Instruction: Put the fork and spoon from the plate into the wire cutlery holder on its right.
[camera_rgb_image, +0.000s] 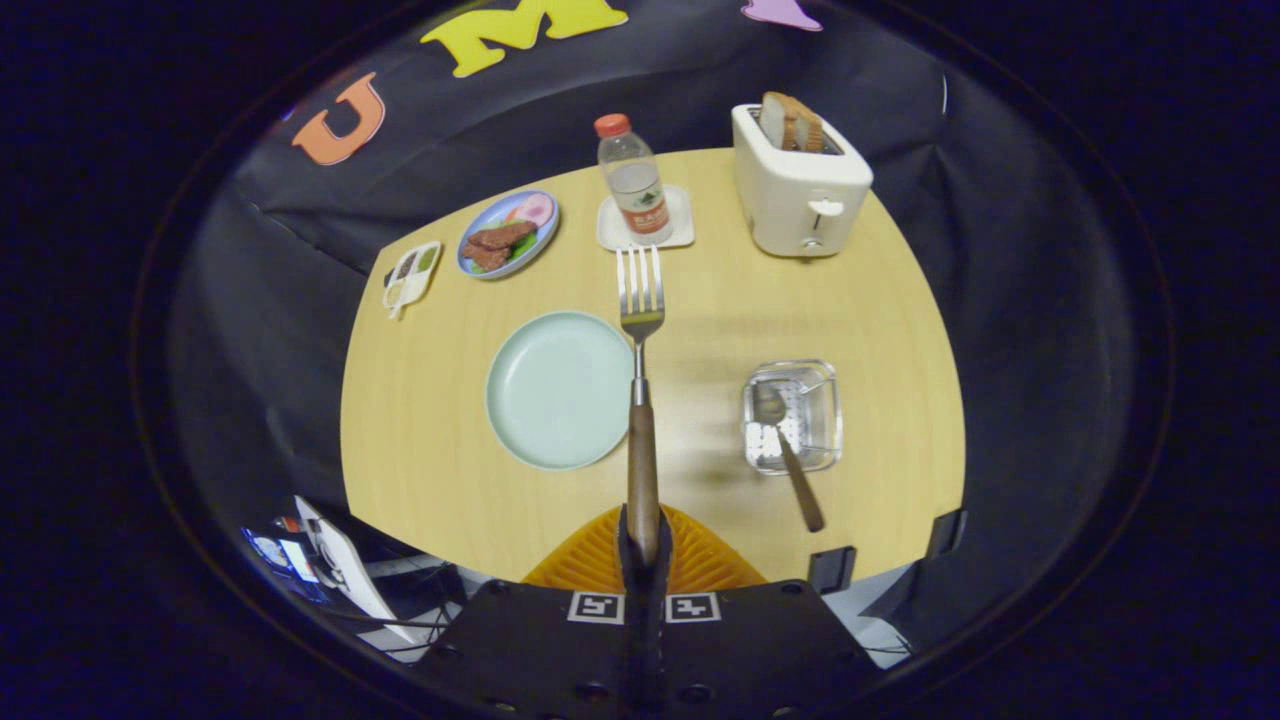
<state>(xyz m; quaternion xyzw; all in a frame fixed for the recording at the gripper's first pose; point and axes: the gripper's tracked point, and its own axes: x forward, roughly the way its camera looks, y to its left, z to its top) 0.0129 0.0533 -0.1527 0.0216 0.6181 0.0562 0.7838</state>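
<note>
My gripper (643, 545) is shut on the brown wooden handle of the fork (640, 330), which sticks straight out ahead of the fingers, tines pointing away, high above the table. Below and to the left of the fork lies the pale green plate (545, 395), with nothing on it. To the right of the plate stands the wire cutlery holder (815, 385). The spoon (785, 445) leans inside it, bowl down in the holder and wooden handle poking out toward me.
On the round wooden table (900, 330), beyond the fork, a water bottle (632, 180) stands on a white coaster. A white toaster (800, 190) with bread is at the far right. A blue plate of food (507, 235) and a small sauce tray (410, 275) sit far left.
</note>
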